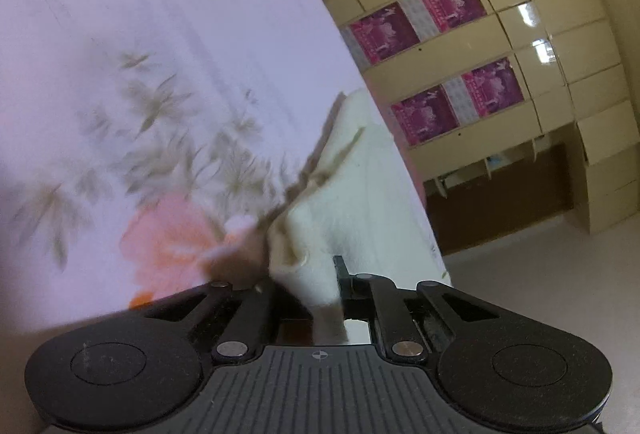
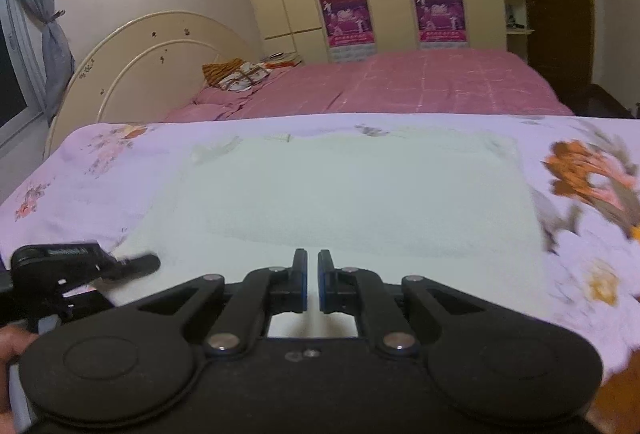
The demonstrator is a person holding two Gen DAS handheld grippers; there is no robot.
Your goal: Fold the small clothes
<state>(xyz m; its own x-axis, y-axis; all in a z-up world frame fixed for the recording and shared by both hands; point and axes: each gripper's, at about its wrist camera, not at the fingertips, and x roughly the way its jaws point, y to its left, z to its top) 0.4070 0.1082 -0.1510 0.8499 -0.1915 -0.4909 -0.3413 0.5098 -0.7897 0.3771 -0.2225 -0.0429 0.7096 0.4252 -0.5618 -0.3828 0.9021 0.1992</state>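
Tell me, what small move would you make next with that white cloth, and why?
Probably bring the right tool down onto the near edge of the white cloth and pinch it. The left tool already seems to hold cloth between its fingers, while the right one is nearly shut with nothing in it, just above the cloth spread on the floral sheet. A fold likely needs both held.
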